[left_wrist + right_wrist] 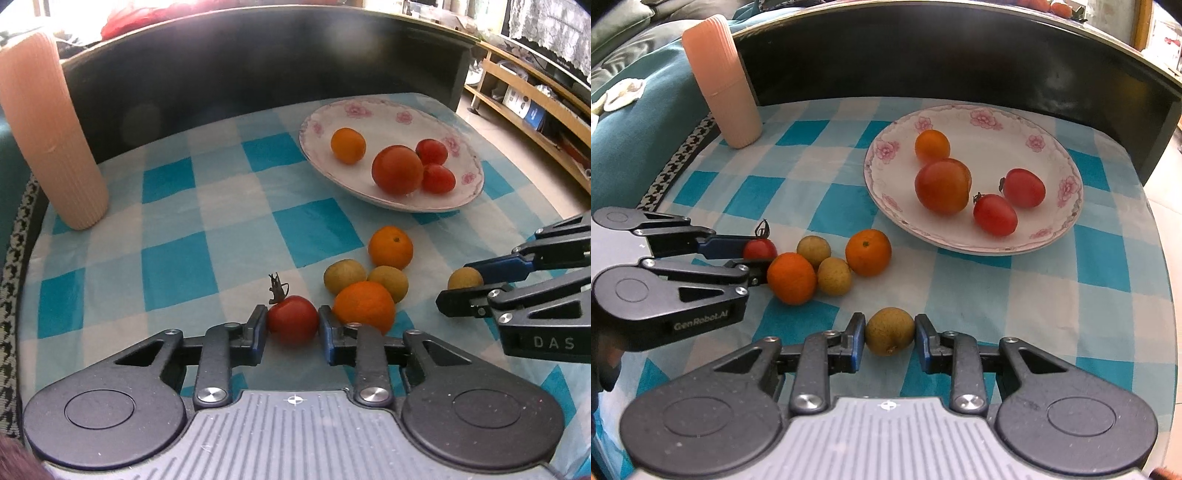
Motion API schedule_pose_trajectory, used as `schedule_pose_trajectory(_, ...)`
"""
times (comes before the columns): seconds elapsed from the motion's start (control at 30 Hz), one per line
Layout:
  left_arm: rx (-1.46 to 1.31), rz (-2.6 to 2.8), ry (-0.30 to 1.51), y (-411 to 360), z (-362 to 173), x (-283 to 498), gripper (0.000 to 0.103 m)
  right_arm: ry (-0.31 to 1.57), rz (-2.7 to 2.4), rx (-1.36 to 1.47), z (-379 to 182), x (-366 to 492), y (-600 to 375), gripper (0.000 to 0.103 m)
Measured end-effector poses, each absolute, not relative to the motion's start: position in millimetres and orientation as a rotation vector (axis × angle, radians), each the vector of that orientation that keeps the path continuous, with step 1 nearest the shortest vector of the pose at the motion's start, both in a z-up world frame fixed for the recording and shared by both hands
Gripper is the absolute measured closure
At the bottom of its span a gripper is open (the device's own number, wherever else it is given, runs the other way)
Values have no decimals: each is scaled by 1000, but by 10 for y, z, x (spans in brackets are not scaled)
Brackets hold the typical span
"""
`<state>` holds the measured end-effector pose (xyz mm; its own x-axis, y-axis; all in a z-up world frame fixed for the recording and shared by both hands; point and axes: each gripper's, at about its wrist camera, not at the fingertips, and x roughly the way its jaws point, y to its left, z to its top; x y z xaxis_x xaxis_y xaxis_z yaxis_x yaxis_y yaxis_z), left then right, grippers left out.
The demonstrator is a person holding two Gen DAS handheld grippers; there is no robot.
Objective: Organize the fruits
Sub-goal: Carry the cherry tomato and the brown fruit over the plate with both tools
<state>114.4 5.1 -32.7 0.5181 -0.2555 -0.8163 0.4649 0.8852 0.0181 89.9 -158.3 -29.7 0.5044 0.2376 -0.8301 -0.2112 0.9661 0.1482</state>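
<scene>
The small red tomato (293, 320) sits on the checked cloth near the front edge of the bench, between the fingers of the left tongs (293, 325), which are clamped on it, both pads touching its sides. Just beside it, toward the right edge, lies a cluster: an orange (364, 306) touching the right finger of those tongs, two yellowish round fruits (345, 276) behind it, and a second orange (390, 246) further back. The right tongs (889, 334) straddle a lone yellowish fruit (889, 336) at the front edge; the left pad touches it, while a sliver of gap shows at the right pad, so they look nearly closed but not clamped. The flowered plate (1067, 221), toward the back right corner, already holds an orange fruit, a large tomato and two small ones. A ribbed pink cup (720, 81) stands at the back left corner. The risks, as I judge them: lifting the tomato may drag the touching orange and scatter the cluster; squeezing harder could burst the soft tomato; the round fruit could roll out of a loose grip and off the front edge.
</scene>
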Motion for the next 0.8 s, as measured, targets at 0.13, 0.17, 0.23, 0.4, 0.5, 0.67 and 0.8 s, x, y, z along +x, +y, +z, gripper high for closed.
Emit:
schedule_pose_trajectory(0.13,254,-442,939,63,-312,1105,66,1010,276,25,-303,865,-1599,60)
schedule_pose_trajectory(0.17,257,-446,942,74,-305,1081,67,1011,278,25,-303,853,-1607,60)
schedule_pose_trajectory(0.23,270,-455,948,97,-292,1021,67,1011,284,25,-293,828,-1614,60)
schedule_pose_trajectory(0.4,296,-481,979,205,-281,814,66,1012,312,9,-287,765,-1573,60)
schedule_pose_trajectory(0.5,303,-497,986,197,-276,749,66,1025,331,-17,-338,740,-1508,60)
schedule_pose_trajectory(0.67,323,-521,977,127,-298,707,65,1014,345,-67,-359,690,-1460,59)
schedule_pose_trajectory(0.8,329,-512,970,106,-306,682,61,1005,354,-81,-366,669,-1457,59)
